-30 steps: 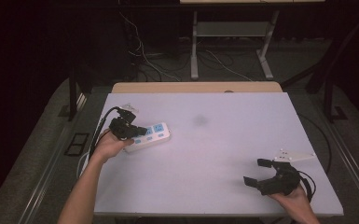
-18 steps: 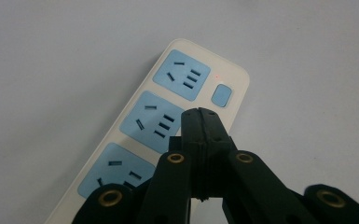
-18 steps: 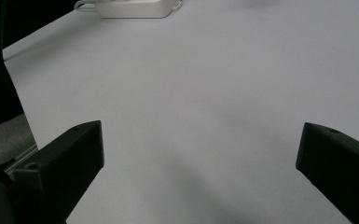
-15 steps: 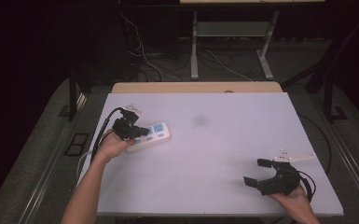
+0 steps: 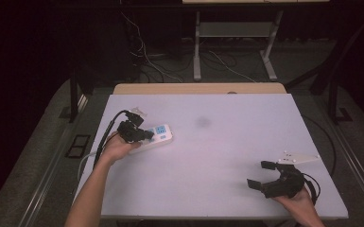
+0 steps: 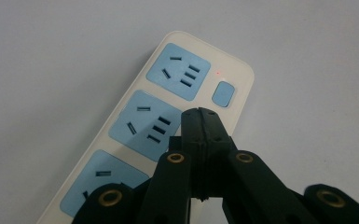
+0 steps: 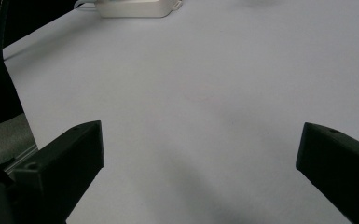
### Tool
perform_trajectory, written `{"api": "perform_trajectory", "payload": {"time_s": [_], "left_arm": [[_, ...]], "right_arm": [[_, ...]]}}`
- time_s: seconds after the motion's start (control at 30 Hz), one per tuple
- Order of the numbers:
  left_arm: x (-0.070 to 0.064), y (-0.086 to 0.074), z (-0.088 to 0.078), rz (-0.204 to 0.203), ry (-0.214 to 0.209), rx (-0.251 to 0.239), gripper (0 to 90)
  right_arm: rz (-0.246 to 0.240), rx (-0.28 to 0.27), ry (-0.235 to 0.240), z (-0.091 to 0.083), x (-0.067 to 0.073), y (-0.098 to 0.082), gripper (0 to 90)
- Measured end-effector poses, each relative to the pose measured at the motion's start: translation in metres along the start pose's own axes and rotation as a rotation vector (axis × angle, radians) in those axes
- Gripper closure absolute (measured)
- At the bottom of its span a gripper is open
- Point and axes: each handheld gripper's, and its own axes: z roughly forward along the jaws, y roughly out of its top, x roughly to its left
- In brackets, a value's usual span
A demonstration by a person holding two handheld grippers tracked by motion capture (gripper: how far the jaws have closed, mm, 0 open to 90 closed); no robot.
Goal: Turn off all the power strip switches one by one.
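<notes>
since a second ago your left gripper point(image 5: 142, 134) has shifted only slightly over the power strip point(image 5: 156, 136), easing a little along it toward its switch end; the strip itself lies where it lay, on the left part of the white table point(image 5: 217, 156), near the far-left corner. your right gripper point(image 5: 260, 176) has not moved from the near-right corner.

your left hand point(image 5: 118, 147) comes in from the near-left, forearm angled up toward the strip, with the gripper pointed down over it. in the left gripper view the jaws of the left gripper point(image 6: 199, 122) are pressed together with nothing between them, their tip above the strip point(image 6: 168, 116) beside the middle blue socket point(image 6: 147, 125) and just short of the blue switch point(image 6: 223, 93); a small red light point(image 6: 218, 73) glows next to that switch. whether the tip touches the strip's face i cannot tell.

your right hand point(image 5: 298, 201) rests at the table's near edge, gripper aimed left across the bare surface. in the right gripper view its jaws stand wide apart, empty, and the strip point(image 7: 133, 7) sits far off at the top.
</notes>
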Motion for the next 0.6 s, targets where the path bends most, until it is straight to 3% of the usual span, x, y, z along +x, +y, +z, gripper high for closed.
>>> {"api": "perform_trajectory", "payload": {"time_s": [0.6], "left_arm": [[0.0006, -0.0017, 0.0041, 0.014, 0.000, 0.015, 89.2]], "right_arm": [[-0.002, 0.008, -0.007, 0.0006, 0.0000, -0.0003, 0.6]]}}
